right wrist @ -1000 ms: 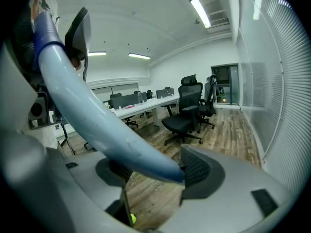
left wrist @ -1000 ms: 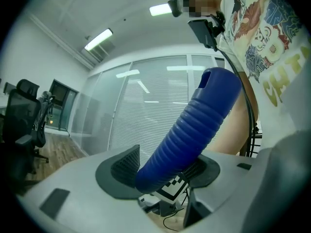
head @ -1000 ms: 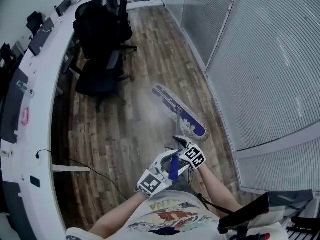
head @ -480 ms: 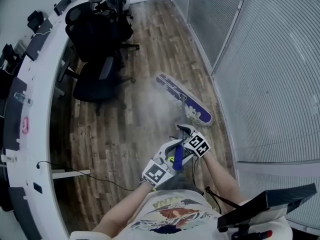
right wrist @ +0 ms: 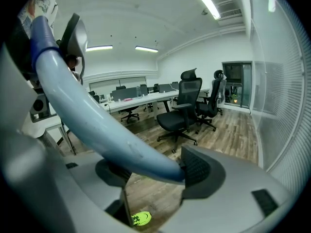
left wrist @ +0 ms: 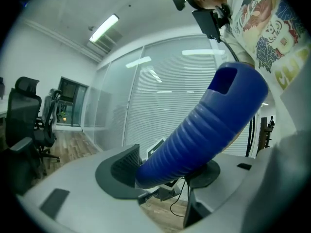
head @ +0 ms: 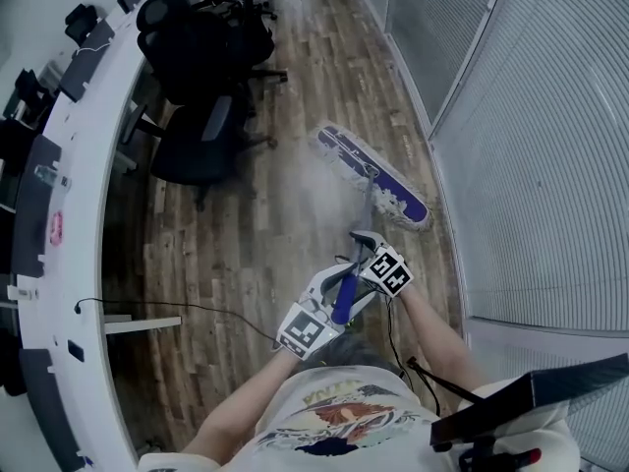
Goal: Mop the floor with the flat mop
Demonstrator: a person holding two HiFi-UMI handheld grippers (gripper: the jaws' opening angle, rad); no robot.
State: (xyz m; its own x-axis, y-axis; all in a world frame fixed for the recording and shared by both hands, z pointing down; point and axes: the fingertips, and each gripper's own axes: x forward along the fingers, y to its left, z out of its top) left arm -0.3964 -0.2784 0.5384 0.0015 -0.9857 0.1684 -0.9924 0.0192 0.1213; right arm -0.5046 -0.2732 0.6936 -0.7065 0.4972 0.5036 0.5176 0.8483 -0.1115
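A: Where to log the flat mop (head: 373,177)?
B: Log its head flat on the wood floor (head: 226,264), lying slantwise close to the floor's right edge, just beside the blind-covered glass wall (head: 531,146). Trace the pole (head: 367,209) from the head's middle back toward the body.
A: And the left gripper (left wrist: 165,171)?
B: Put down as clamped: jaws fairly wide apart, pads pressing either side of the blue ribbed grip (left wrist: 204,130) at the pole's top end.
A: Same for the right gripper (right wrist: 155,171)?
B: Closed too, on the pale tube of the pole, further along toward the head than the left. Pads tight on both sides.
A: Anything else to note?
B: Note black office chairs (head: 201,87) toward the floor's far left corner, drawn up by a long white desk (head: 84,155) running down the left edge. Add a dark cable (head: 187,308) trailing across the boards near the desk, and a yellow-green shoe (right wrist: 140,219) on the floor below the right gripper's jaws.
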